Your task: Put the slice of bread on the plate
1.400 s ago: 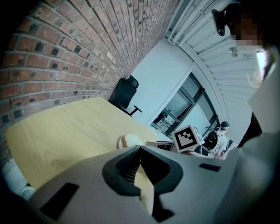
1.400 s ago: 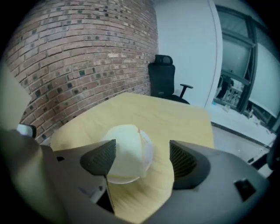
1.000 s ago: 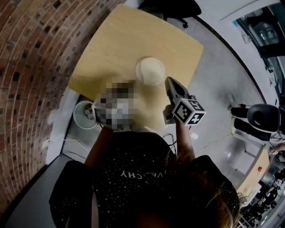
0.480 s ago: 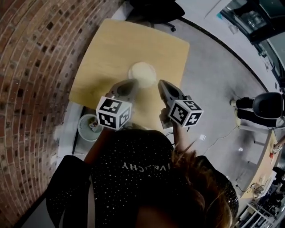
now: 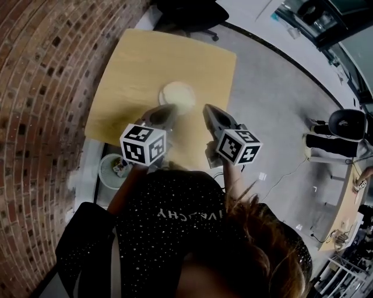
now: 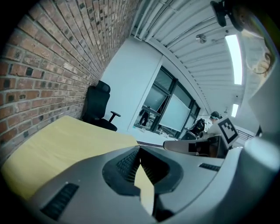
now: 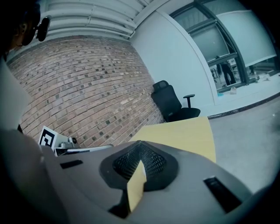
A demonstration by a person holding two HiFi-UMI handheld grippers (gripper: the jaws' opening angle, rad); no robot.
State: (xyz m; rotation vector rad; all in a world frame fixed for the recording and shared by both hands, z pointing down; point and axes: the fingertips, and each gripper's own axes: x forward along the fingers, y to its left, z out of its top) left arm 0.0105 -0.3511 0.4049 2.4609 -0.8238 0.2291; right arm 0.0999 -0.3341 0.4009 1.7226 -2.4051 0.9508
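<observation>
A white plate (image 5: 177, 96) lies on the light wooden table (image 5: 140, 64), near its front edge. A pale cream disc fills the plate's middle; it looks like the slice of bread, but it is too small to be sure. My left gripper (image 5: 169, 109) hovers just short of the plate's near left rim, and my right gripper (image 5: 206, 109) hovers to the plate's right. In the left gripper view my left gripper (image 6: 139, 151) has its tips met with nothing between them. The right gripper (image 7: 139, 146) is shut and empty too. Neither gripper view shows the plate.
A brick wall (image 5: 41, 87) runs along the table's left side. A black office chair (image 5: 186, 11) stands beyond the far edge. A white bin (image 5: 112, 167) sits on the floor at the table's near left corner. Grey floor (image 5: 274, 99) lies to the right.
Both grippers have risen and drawn back from the plate toward the person. The right gripper's tip, which was beside the plate's rim, now hangs farther from it.
</observation>
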